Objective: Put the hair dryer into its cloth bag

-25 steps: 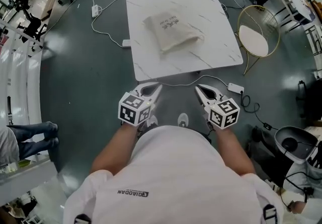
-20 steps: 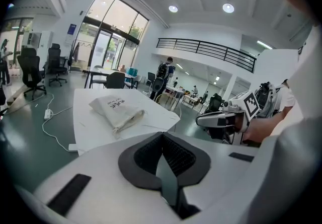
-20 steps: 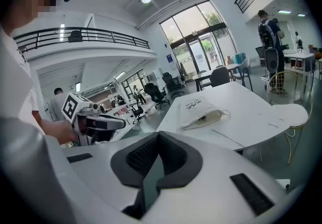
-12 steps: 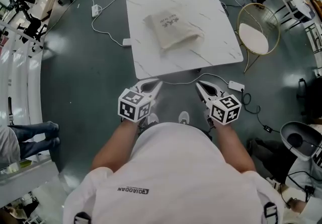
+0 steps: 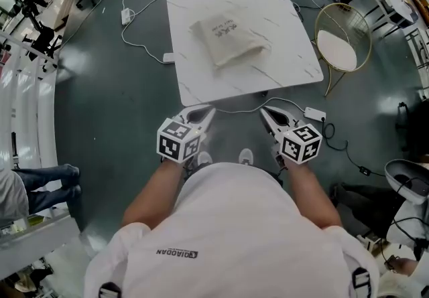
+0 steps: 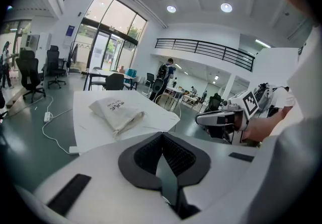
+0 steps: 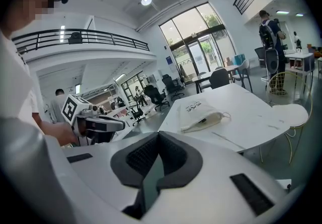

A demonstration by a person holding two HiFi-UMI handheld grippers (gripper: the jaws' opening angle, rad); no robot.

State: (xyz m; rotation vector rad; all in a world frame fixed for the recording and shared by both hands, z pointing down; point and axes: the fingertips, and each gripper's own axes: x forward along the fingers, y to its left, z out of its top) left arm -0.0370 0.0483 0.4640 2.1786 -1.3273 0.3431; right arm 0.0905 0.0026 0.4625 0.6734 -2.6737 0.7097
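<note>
Both sets of jaws shut and empty: left gripper (image 5: 204, 114) and right gripper (image 5: 266, 116) sit short of the table (image 5: 288, 69) near edge. Cloth bag (image 5: 228, 39) lies mid-table: limp beige fabric, wrinkled, printed, lumpy. No hair dryer visible outside it. Risk: pinching one layer likely drags the bag across the slick marble-look top.

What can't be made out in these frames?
1. Inside the cloth bag: every view, the fabric hides any contents.
2. Print on the bag: every view, too small to read.
3. Bystander: head view, cut off by the left edge; only legs show.
</note>
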